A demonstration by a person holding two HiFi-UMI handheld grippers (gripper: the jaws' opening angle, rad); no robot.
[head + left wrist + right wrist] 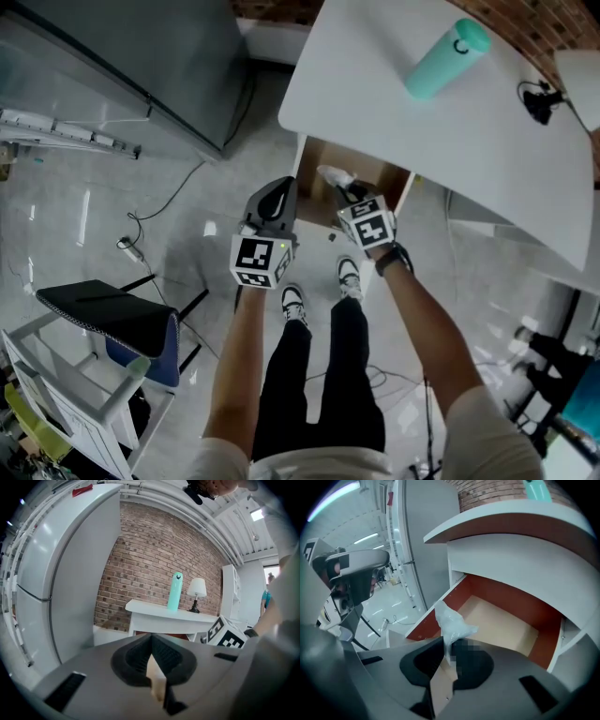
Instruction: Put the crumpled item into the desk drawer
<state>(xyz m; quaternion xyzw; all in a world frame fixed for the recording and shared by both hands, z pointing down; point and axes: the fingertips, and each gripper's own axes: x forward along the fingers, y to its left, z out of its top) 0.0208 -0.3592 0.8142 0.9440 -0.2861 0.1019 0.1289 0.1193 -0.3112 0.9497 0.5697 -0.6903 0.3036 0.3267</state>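
Observation:
A crumpled clear plastic wad (pixel 451 623) sticks up from my right gripper (pixel 449 657), which is shut on it. Just beyond it the desk drawer (pixel 501 625) stands pulled out, with a bare wooden floor and red-brown walls. In the head view the wad (pixel 333 175) hangs over the open drawer (pixel 375 178) under the white desk (pixel 422 141), with my right gripper (pixel 345 190) behind it. My left gripper (pixel 275 199) hovers just left of the drawer. Its jaws meet with nothing between them (pixel 151 657).
A teal bottle (pixel 447 58) and a small lamp (pixel 197 588) stand on the desk. A tall grey fridge (pixel 141 56) is at the left. A dark chair (pixel 108 314) and a floor cable (pixel 141 234) are near my left leg. My shoes (pixel 295 305) stand before the drawer.

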